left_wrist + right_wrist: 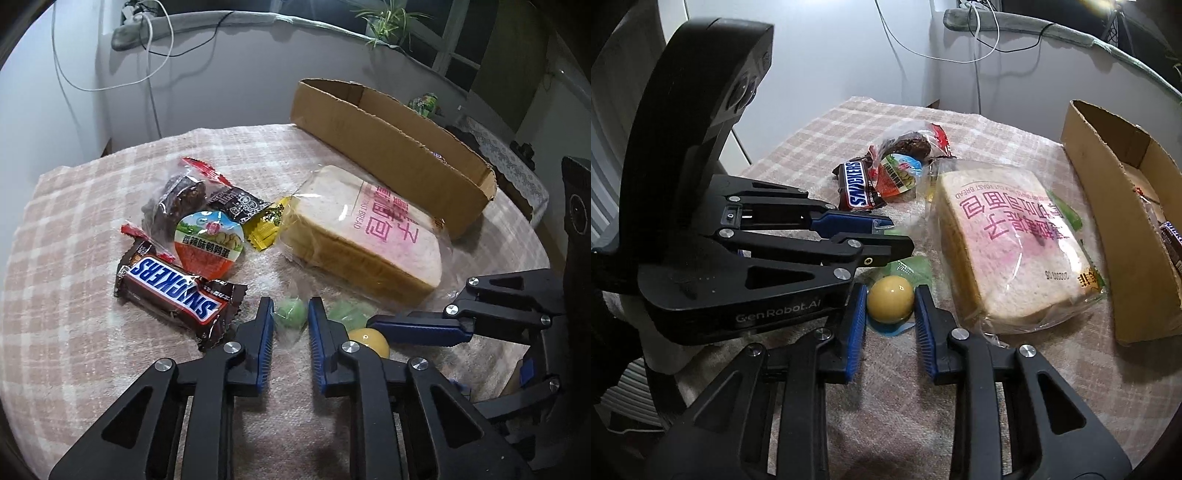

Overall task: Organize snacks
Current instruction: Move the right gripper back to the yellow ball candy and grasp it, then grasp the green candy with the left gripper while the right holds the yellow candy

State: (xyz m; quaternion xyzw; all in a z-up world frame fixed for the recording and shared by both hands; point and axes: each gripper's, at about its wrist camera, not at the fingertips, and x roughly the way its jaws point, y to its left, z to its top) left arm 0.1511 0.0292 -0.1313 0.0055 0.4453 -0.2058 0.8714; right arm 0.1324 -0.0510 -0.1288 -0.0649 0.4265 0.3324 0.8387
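My left gripper is shut on a clear-wrapped green candy low over the table. My right gripper straddles a yellow round snack in a clear wrapper, its pads close to both sides, contact unclear. A bag of toast bread lies mid-table; it also shows in the right wrist view. A Snickers bar, a quail-egg cup, a brown cake pack and a yellow packet lie to the left. More green candies lie beside the yellow snack.
An open cardboard box stands at the back right of the checked tablecloth, with a snack bar inside. The two grippers sit close together. A wall with cables is behind the table.
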